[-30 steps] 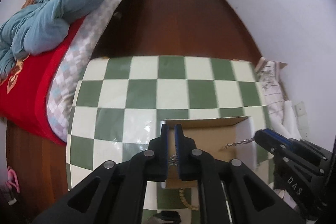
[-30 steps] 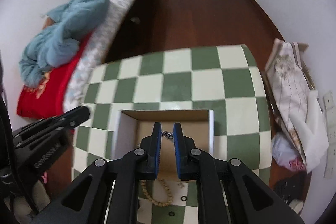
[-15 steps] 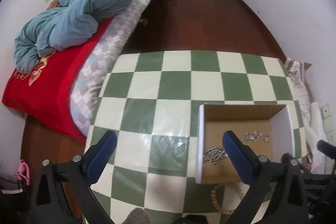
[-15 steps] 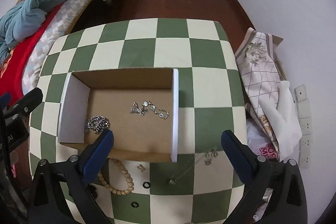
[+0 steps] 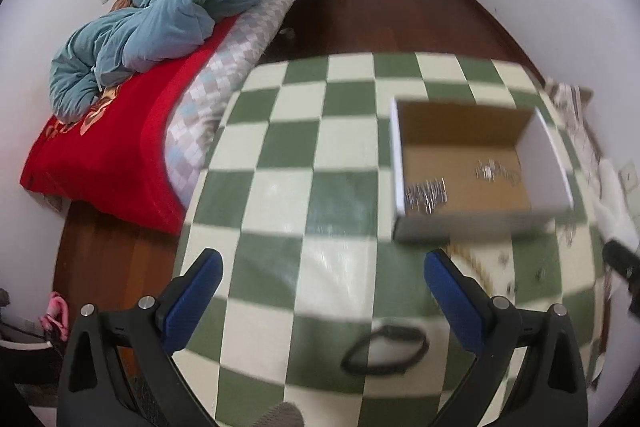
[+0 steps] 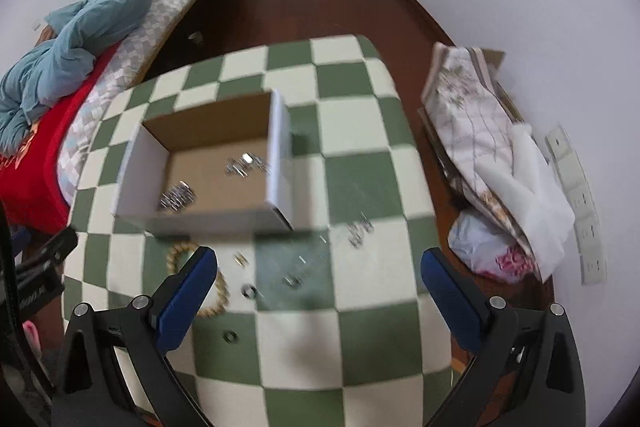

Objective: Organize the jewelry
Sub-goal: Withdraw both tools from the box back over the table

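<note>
step: two chains lie in the box; more jewelry waits near it.
left gripper: released, empty.
right gripper: released, empty.
next: grasp the bead bracelet or a ring.

Left gripper and right gripper, each angled steeply downward. Both have just been opening, their blue-padded fingers now spread fully apart, with nothing held between the jaws of either.

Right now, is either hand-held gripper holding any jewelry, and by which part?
Neither. The left hand-held gripper and right hand-held gripper have just been opening and stand wide with nothing between them.
</note>
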Action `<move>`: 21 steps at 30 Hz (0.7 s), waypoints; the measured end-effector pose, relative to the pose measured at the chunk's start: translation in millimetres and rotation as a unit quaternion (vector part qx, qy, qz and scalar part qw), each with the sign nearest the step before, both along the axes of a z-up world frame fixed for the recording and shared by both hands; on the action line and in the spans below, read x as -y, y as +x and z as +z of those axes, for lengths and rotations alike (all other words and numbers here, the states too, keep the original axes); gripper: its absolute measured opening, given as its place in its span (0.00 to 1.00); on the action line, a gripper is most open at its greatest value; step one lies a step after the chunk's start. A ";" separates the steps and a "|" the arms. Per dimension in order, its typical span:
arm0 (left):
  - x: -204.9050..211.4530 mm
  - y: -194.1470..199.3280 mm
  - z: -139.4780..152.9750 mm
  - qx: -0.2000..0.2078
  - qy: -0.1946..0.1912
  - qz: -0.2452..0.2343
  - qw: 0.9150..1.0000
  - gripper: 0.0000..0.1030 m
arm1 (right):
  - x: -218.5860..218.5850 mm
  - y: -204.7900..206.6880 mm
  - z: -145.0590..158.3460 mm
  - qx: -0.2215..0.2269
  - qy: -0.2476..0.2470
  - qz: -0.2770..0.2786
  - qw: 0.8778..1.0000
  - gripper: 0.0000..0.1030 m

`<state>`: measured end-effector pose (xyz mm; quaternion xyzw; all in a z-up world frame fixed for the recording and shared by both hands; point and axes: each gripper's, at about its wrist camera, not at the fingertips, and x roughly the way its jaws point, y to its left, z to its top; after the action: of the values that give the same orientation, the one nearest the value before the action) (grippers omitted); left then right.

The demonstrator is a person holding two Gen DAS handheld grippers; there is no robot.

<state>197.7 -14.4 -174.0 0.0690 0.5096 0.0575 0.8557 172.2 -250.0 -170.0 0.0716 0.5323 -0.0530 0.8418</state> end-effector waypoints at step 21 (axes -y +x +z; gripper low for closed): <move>32.6 -33.4 -70.4 -0.045 0.070 0.026 0.996 0.99 | -35.6 7.1 -97.0 -0.034 0.000 0.043 0.999 0.14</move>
<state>164.3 -47.1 -244.3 0.1181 0.5436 0.1119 0.8234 179.4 -214.4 -267.0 0.0469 0.5634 -0.0194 0.8246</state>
